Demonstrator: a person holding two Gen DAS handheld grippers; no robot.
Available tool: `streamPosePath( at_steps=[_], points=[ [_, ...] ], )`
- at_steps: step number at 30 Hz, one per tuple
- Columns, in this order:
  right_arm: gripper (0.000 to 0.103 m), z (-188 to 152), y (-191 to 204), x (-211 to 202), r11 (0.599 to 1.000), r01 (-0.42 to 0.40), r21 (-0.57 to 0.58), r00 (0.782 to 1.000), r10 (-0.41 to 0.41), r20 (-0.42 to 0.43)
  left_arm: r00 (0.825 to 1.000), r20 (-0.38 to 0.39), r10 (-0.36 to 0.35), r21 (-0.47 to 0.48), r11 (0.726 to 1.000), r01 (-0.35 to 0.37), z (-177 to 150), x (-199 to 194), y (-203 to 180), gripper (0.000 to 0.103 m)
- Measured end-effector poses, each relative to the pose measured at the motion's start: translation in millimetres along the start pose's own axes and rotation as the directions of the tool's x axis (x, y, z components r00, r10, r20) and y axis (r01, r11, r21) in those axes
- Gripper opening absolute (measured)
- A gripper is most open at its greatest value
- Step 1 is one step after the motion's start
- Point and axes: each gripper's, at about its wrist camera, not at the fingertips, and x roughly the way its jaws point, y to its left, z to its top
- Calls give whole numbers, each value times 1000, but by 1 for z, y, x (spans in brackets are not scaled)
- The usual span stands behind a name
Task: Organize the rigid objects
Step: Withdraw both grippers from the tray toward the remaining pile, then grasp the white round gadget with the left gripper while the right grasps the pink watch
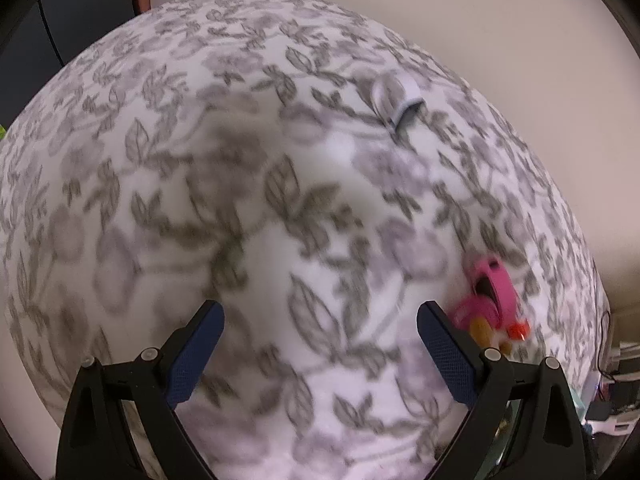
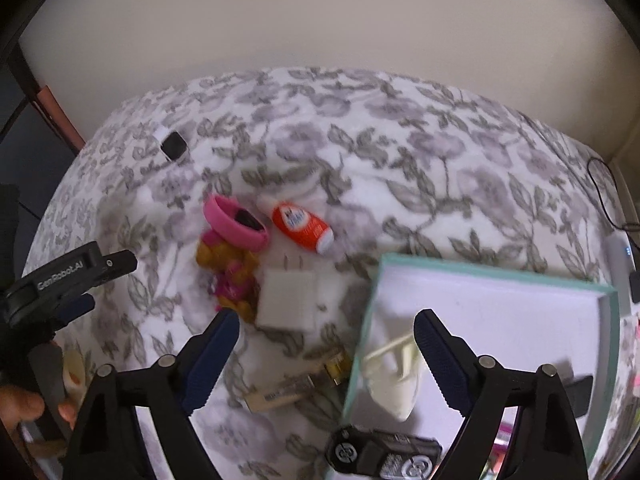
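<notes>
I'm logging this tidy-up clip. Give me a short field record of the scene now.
surface: floral cloth
container: teal-rimmed box, white inside, open
in box: cream item
loose on cloth: pink band, orange bottle, white charger
left gripper: open, holding nothing
right gripper: open, holding nothing

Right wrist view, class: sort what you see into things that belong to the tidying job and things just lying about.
Job:
teal-rimmed box
pink wristband
orange bottle
white charger plug
pink-and-yellow toy
black remote

Lying about:
floral bedspread
black cable
</notes>
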Motion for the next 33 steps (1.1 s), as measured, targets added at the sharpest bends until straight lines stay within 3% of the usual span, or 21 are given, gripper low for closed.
streamPosePath(
  at_steps=[5, 11, 13, 20, 26, 30, 33],
  points=[
    [91, 20, 15, 14, 999, -27, -25, 1000, 27, 9, 1000, 12, -27, 54, 998, 26, 33, 10, 1, 97],
    [74, 44, 39, 42, 994, -59, -87, 998, 57, -18, 997, 29, -70, 118, 991, 66, 67, 18, -12, 97],
    [65, 49, 44, 48, 993, -68, -98, 997, 66, -28, 996, 30, -81, 142, 987, 76, 74, 21, -15, 97],
    [48, 58, 64, 70, 984, -133, -115, 989, 125, -75, 994, 16, -110, 174, 979, 106, 93, 40, -21, 97],
    [32, 63, 66, 80, 980, -187, -69, 979, 180, -95, 984, -7, -180, 140, 974, 179, 109, 52, -23, 97],
    [17, 69, 58, 84, 973, -227, -24, 970, 224, -99, 985, 25, -173, 189, 968, 165, 115, 59, -37, 97],
    [15, 75, 53, 82, 971, -241, -7, 967, 239, -85, 983, 67, -171, 243, 958, 150, 118, 62, -49, 97]
  ],
)
